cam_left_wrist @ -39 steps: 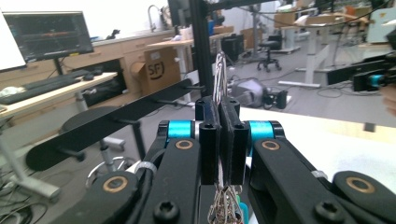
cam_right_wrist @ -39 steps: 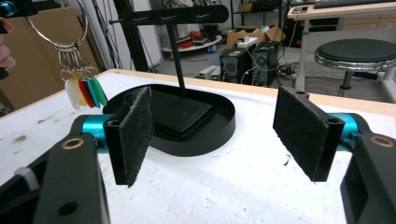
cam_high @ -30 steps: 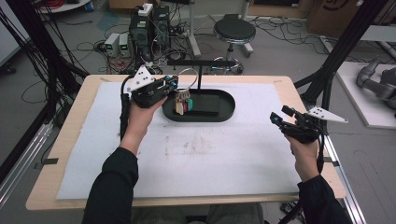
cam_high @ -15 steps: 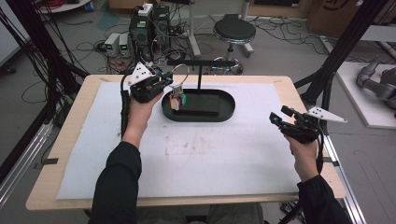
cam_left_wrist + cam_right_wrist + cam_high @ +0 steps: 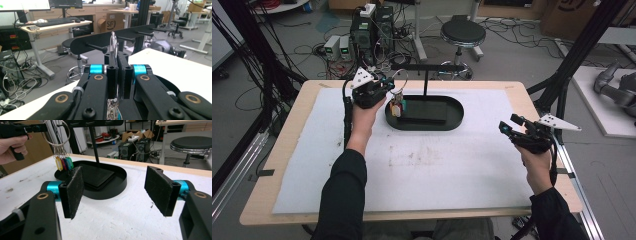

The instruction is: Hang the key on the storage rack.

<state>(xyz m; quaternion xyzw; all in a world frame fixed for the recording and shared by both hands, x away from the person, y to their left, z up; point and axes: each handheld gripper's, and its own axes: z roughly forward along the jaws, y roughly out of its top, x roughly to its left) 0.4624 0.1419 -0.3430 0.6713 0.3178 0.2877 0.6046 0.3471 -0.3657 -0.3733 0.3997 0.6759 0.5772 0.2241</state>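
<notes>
A metal key ring (image 5: 399, 80) with several coloured tags (image 5: 397, 107) hangs from my left gripper (image 5: 388, 86), which is shut on the ring. The tags dangle over the left end of a black oval tray (image 5: 454, 117). From that tray rises a post with a black peg bar (image 5: 427, 66). In the left gripper view the ring (image 5: 113, 40) stands up between the shut jaws, just short of a peg (image 5: 96, 47) on the bar. My right gripper (image 5: 507, 125) is open and holds nothing, low over the table's right side. The right gripper view shows ring (image 5: 55, 133), tags (image 5: 63, 163) and tray (image 5: 117, 182).
A white mat (image 5: 427, 165) covers the wooden table (image 5: 512, 86). Behind the table are a stool (image 5: 463, 32), computers (image 5: 372, 25) and cables on the floor. A black frame post (image 5: 572, 60) stands at the table's right rear corner.
My left gripper has carried the key ring a little to the left, toward the tray's left end. The right gripper has stayed where it was, still open.
</notes>
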